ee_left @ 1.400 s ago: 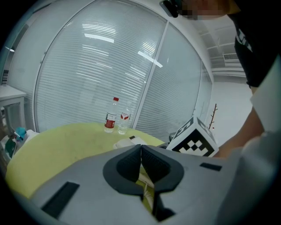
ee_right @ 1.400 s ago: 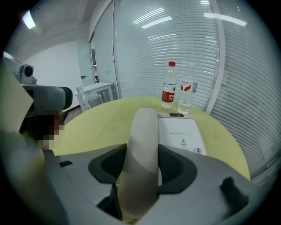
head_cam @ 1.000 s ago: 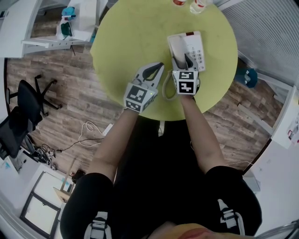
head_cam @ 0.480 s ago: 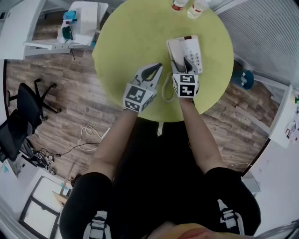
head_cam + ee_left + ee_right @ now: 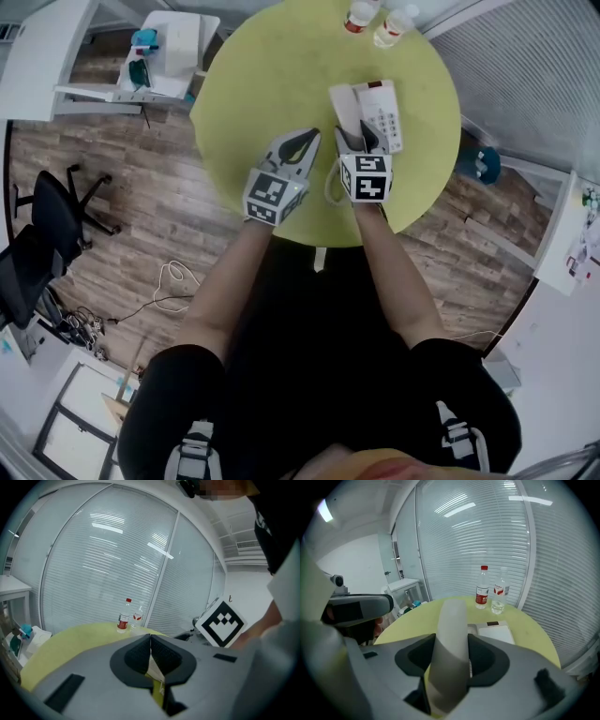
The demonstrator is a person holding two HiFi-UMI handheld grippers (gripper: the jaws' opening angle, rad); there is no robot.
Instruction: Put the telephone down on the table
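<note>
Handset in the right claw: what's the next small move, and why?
Probably lower the right claw slowly, grip unchanged, until the handset lies on the yellow-green table beside the telephone base. The claw is shut on the white handset, whose far end seems raised, so opening now might drop it. The left claw is shut and empty.

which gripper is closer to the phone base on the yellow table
Right. The right gripper grips the handset at the phone base's near edge; the left gripper sits apart, off to its left, shut.
</note>
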